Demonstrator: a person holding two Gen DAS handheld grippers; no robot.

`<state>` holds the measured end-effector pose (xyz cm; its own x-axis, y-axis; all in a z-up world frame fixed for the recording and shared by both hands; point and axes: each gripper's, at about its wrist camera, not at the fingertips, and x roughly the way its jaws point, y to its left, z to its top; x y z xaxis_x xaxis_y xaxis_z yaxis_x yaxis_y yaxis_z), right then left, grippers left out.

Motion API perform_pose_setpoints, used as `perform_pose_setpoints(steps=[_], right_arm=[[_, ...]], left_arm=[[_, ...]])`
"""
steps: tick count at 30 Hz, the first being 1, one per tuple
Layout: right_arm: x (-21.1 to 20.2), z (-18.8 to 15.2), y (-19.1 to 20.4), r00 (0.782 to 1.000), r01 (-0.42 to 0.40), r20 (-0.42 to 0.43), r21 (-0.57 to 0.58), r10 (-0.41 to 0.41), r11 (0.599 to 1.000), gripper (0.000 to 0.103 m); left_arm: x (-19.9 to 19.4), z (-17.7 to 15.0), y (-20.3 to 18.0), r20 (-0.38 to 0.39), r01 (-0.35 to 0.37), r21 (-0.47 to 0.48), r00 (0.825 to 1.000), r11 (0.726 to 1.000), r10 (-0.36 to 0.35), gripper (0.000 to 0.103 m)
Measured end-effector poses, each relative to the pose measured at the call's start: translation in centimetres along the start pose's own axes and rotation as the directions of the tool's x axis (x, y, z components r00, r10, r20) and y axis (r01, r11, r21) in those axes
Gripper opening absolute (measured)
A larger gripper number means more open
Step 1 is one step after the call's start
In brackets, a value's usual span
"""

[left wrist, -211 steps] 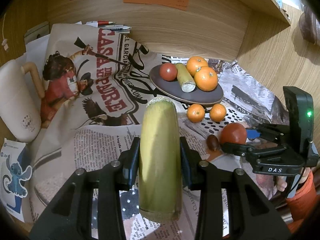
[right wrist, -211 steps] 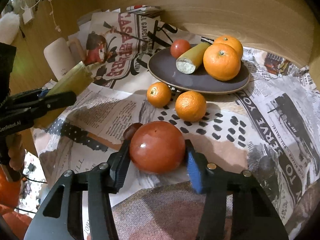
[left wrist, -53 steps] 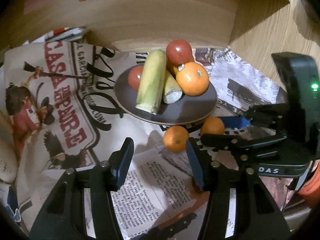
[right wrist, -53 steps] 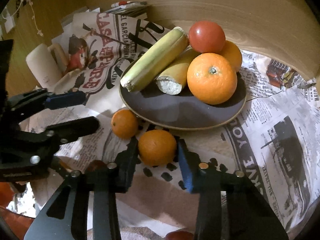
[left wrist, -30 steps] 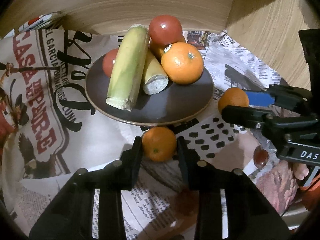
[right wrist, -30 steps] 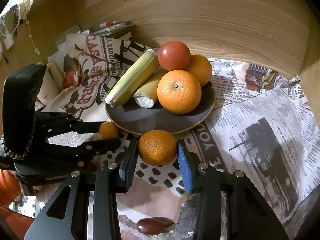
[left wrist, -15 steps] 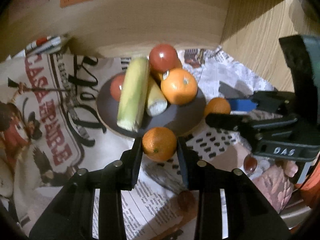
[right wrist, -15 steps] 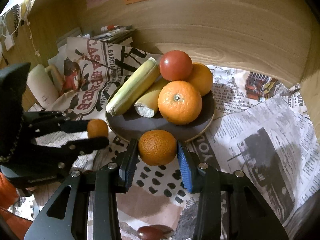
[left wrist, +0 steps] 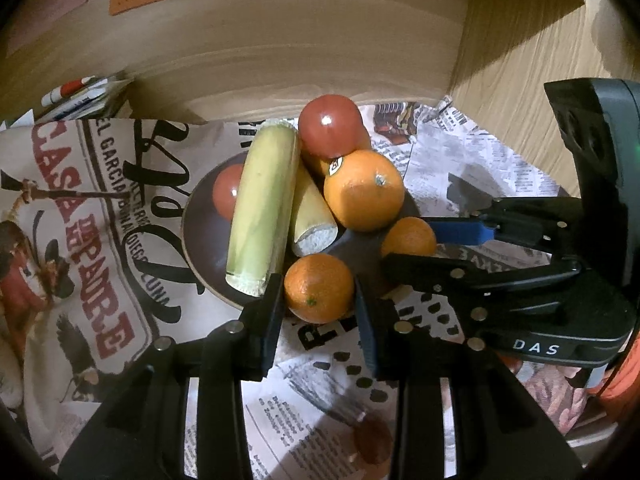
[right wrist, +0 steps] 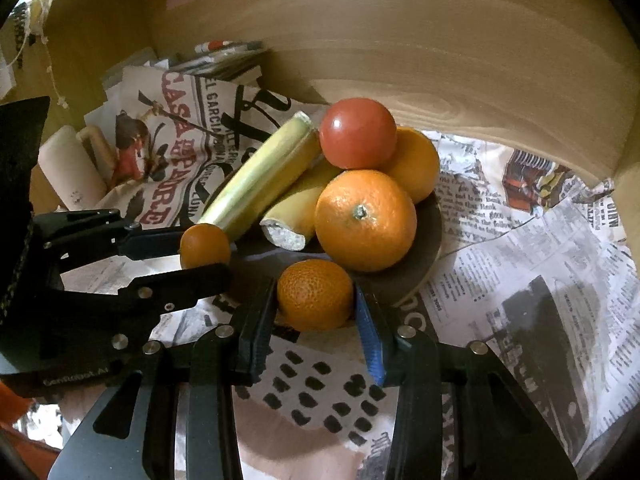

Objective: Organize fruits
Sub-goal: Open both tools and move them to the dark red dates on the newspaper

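A dark plate holds a long yellow-green stalk, a short yellow piece, two tomatoes and two large oranges. My left gripper is shut on a small mandarin at the plate's near rim, beside the stalk's cut end. In the right wrist view my right gripper is shut on a second mandarin, just in front of the big orange. Each gripper shows in the other's view: the right gripper and the left gripper.
Newspaper sheets cover the table. A wooden wall rises right behind the plate, with a side panel at the right. A small brown nut-like thing lies near me. A white roll and pens sit at the back left.
Both grippers have carried their mandarins forward to the plate's near rim and now stand closer together. The fruit on the plate has not moved.
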<state>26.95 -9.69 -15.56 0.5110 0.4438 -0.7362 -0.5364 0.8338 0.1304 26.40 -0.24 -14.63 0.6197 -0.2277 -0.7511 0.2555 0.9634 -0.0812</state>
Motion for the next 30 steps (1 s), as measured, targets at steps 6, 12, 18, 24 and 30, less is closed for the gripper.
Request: perform_pose_setpoints(steps=[6, 12, 18, 24, 30], right_arm=[[0.3, 0.1, -0.2, 1.0, -0.009, -0.006, -0.001, 0.009, 1.0, 0.036], [0.4, 0.0, -0.3, 1.0, -0.006, -0.028, 0.003, 0.007, 1.0, 0.04], [-1.3, 0.1, -0.1, 1.0, 0.012, 0.014, 0.0, -0.012, 1.0, 0.04], [-4.1, -0.3, 0.5, 0.997, 0.029, 0.072, 0.003, -0.029, 1.0, 0.041], [-6.8, -1.2, 1.4, 0.991, 0.051, 0.125, -0.004, -0.05, 0.999, 0.044]], left_arm=[[0.9, -0.1, -0.1, -0.018, 0.002, 0.02, 1.0, 1.0, -0.002, 0.035], [0.9, -0.2, 0.0, -0.017, 0.006, 0.014, 1.0, 1.0, -0.005, 0.035], [-0.6, -0.3, 0.2, 0.004, -0.003, 0.002, 1.0, 1.0, 0.003, 0.036], [-3.8, -0.7, 0.4, 0.069, -0.032, 0.0, 0.997, 0.999, 0.032, 0.036], [-7.0, -1.4, 0.0, 0.126, -0.057, -0.005, 0.99, 0.998, 0.057, 0.042]])
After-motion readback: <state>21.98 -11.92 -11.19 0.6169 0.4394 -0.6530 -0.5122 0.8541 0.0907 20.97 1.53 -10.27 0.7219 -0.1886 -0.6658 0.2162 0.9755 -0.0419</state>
